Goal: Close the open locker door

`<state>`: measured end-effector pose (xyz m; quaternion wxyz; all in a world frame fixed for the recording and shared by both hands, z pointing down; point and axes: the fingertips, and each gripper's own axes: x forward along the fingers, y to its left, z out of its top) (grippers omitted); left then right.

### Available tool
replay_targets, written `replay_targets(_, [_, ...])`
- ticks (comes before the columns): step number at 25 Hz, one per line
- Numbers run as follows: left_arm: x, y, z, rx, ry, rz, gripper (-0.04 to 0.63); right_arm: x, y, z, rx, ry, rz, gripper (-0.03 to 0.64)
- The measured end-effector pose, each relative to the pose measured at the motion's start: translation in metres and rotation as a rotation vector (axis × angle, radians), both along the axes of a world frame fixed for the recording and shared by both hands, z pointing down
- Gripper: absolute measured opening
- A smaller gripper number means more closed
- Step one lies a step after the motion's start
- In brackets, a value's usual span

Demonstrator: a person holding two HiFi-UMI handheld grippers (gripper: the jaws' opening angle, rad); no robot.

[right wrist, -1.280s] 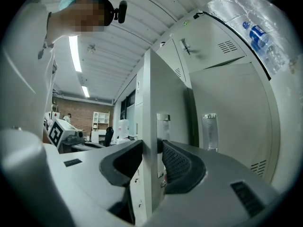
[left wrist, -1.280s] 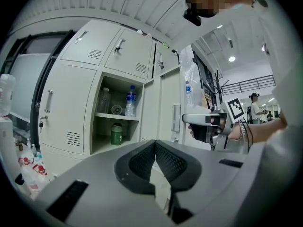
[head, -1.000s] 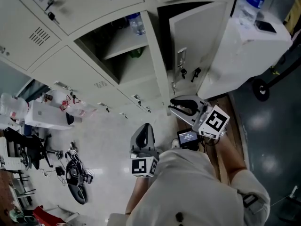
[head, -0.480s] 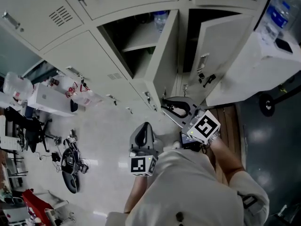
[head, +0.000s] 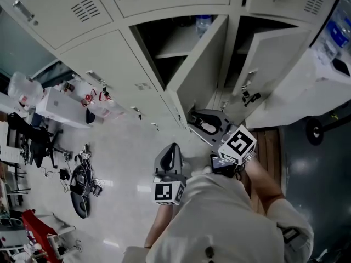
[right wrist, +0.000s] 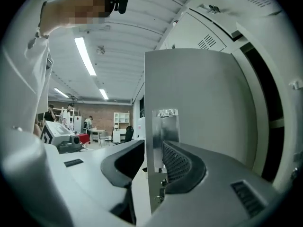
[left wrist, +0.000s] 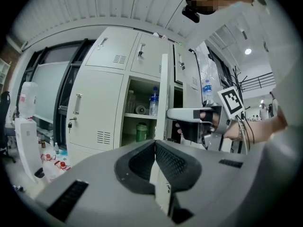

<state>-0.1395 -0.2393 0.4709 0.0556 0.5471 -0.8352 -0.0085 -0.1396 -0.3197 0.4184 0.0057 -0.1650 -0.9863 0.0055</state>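
Observation:
The middle locker's door (head: 200,70) stands swung out toward me; in the left gripper view it shows edge-on (left wrist: 163,93). Behind it the locker holds a water bottle (head: 203,23) and a green jar (left wrist: 141,132). My right gripper (head: 194,119) straddles the door's free edge near the metal latch plate (right wrist: 164,126). Its jaws have just been opening, and the right gripper (right wrist: 154,148) stands open around that edge. The left gripper (head: 171,148) hangs lower, apart from the door. In its own view the left gripper (left wrist: 155,150) is shut on nothing.
A second locker door (head: 274,59) stands open to the right, keys hanging at its latch (head: 251,97). A white cabinet (head: 307,86) and a wooden pallet (head: 271,147) lie further right. Bags (head: 93,106) and an office chair (head: 82,188) clutter the floor at left.
The head view has shifted, so the lockers sit further right and more of the middle door's face shows. The right gripper has moved left along with the door's edge. The left gripper shifted slightly.

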Motion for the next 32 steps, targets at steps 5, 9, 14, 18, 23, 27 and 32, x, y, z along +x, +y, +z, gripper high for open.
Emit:
replay_targets(5, [-0.009, 0.004, 0.001, -0.002, 0.004, -0.022, 0.008, -0.012, -0.001, 0.003, -0.008, 0.005, -0.013, 0.114])
replay_targets(9, [-0.016, 0.006, 0.001, -0.004, 0.007, -0.036, 0.008, -0.021, 0.0, 0.002, -0.016, 0.0, -0.023, 0.107])
replay_targets(14, [-0.025, 0.008, 0.003, -0.009, 0.012, -0.047, 0.008, -0.033, -0.005, 0.001, -0.037, -0.011, -0.004, 0.064])
replay_targets(18, [-0.033, 0.008, 0.007, -0.015, 0.03, -0.05, 0.008, -0.043, -0.004, 0.001, -0.02, -0.012, 0.003, 0.06])
replay_targets(23, [-0.046, 0.003, 0.007, -0.012, 0.039, -0.045, 0.008, -0.058, -0.005, 0.001, -0.008, -0.007, 0.014, 0.055])
replay_targets(27, [-0.062, 0.0, 0.007, -0.007, 0.04, -0.04, 0.008, -0.072, -0.006, 0.001, -0.006, 0.001, 0.022, 0.052])
replay_targets(32, [-0.083, -0.007, 0.004, 0.002, 0.045, -0.025, 0.008, -0.091, -0.009, 0.0, -0.012, 0.012, 0.036, 0.05])
